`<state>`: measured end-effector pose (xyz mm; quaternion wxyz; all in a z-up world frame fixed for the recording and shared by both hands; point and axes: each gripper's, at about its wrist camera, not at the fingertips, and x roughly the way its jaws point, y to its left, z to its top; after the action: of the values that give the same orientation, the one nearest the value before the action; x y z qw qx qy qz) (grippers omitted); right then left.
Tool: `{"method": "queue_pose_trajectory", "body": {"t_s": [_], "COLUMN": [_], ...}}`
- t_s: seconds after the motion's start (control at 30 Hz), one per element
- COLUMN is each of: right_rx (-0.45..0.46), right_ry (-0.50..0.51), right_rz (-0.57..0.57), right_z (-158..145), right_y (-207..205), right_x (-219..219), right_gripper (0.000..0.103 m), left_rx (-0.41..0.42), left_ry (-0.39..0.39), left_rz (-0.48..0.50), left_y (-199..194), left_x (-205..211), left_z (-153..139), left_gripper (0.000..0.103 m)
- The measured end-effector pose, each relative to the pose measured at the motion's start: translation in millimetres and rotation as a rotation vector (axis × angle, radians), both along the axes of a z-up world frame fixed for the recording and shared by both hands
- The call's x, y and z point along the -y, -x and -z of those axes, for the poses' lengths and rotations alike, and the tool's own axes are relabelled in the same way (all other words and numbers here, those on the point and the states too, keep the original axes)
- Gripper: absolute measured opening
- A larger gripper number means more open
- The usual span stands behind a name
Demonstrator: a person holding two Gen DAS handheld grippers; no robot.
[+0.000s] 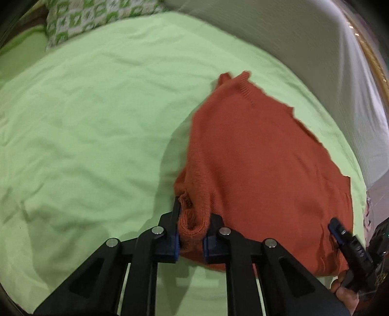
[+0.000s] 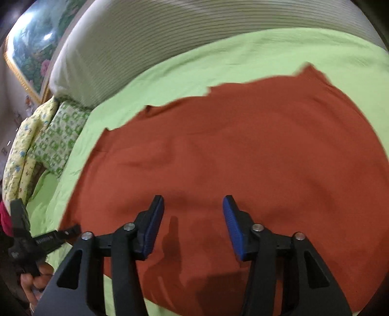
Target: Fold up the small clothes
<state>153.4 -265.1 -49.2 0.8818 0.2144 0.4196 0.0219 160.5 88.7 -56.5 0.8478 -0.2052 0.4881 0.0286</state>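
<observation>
Your orange sweater (image 1: 262,155) is soft knitted wool, a bit fuzzy. The green sheet (image 1: 97,116) is smooth, matt cloth. Your left gripper (image 1: 192,233) is black plastic with shiny metal pins.

Sweater (image 2: 243,150) right side cut off by frame edge, framed picture (image 2: 31,46) blurred, patterned pillow (image 1: 80,21) cropped

A green bedsheet (image 1: 97,121) meets a ribbed white headboard (image 2: 170,31) beneath a framed painting (image 2: 31,41)

A home bedroom. A green bedsheet (image 1: 97,109) covers the mattress, patterned pillows (image 2: 56,138) sit by it, and a framed painting (image 2: 31,48) hangs behind.
</observation>
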Motion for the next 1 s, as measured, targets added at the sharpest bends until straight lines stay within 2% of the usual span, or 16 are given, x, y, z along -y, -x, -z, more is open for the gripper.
{"method": "queue_pose_trajectory", "body": {"t_s": [0.03, 0.13, 0.37, 0.53, 0.63, 0.73, 0.87, 0.97, 1.0], "right_rx": [-0.006, -0.022, -0.006, 0.004, 0.016, 0.051, 0.11, 0.131, 0.135], "right_ry": [0.016, 0.037, -0.07, -0.121, -0.225, -0.405, -0.394, -0.547, -0.572], "right_rz": [0.012, 0.022, 0.036, 0.045, 0.068, 0.167, 0.321, 0.369, 0.367], "right_z": [1.8, 6.0, 22.7, 24.8, 29.2, 32.9, 18.3, 31.7, 34.6], "right_y": [5.0, 15.0, 20.1, 22.5, 26.3, 41.4, 76.1, 92.8, 95.1], "right_x": [4.9, 14.1, 33.2, 36.0, 46.6, 71.2, 102.5, 130.5, 133.9], "right_gripper": [0.032, 0.022, 0.013, 0.013, 0.01, 0.008, 0.008, 0.008, 0.008], "left_rx": [0.023, 0.103, 0.212, 0.312, 0.358, 0.395, 0.376, 0.27, 0.22], "left_ry": [0.002, 0.048, 0.076, 0.096, 0.104, 0.129, 0.133, 0.092, 0.057], "left_rz": [0.013, 0.045, 0.152, 0.283, 0.381, 0.51, 0.699, 0.838, 0.887], "left_y": [1.7, 5.4, -6.7, -10.8, -9.8, -0.5, 13.0, 16.7, 21.3], "left_x": [3.0, 9.6, 48.7, 107.5, 152.1, 200.3, 258.7, 301.4, 314.8], "left_z": [-5.1, -22.5, -64.0, -101.0, -116.3, -125.7, -111.7, -71.2, -52.7], "left_gripper": [0.01, 0.01, 0.009, 0.009, 0.008, 0.008, 0.009, 0.01, 0.011]}}
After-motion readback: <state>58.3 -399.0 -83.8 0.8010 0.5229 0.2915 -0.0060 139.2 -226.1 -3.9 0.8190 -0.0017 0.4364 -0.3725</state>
